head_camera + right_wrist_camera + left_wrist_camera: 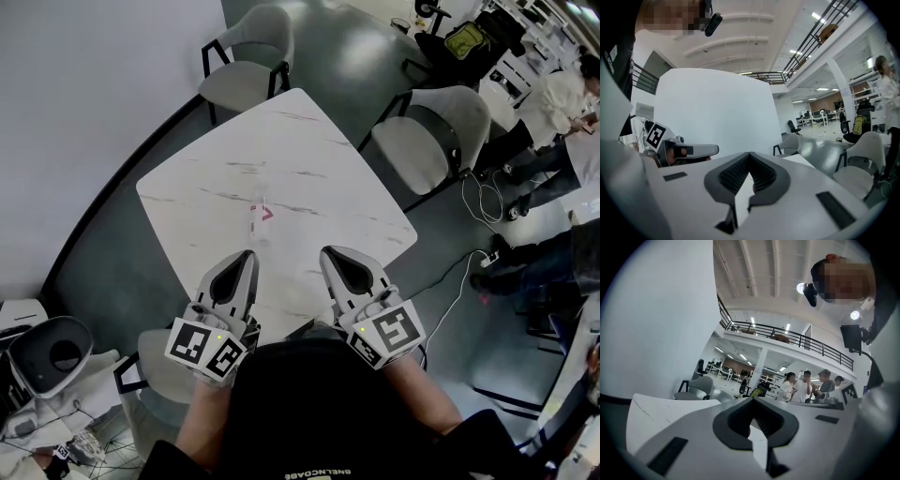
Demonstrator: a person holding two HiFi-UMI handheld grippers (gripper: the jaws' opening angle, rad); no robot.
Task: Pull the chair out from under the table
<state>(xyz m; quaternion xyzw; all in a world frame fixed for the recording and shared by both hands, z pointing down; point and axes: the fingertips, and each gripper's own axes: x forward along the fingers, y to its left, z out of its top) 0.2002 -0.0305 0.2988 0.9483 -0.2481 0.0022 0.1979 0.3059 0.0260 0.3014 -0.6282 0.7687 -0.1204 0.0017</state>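
Table [281,178]: white marble, thin grey-brown veins, small pink mark [266,213] mid frame. Upper-left chair [246,58] and upper-right chair [431,136]: pale grey shells, black frames. Near chair [155,361], lower left: same grey, black arm. Floor [375,56] dark grey-green. Wall [75,94] white. Left gripper [246,253] and right gripper [330,251]: light grey, black ribbed insides, cubes with black-and-white square markers. Bag [464,39], top right: yellow-green.

Open grey floor [122,253] is noted around the white marble-patterned square table [309,159]. Passage is narrowed by a grey padded chair [246,70] beyond and a second grey chair [427,141] at right.
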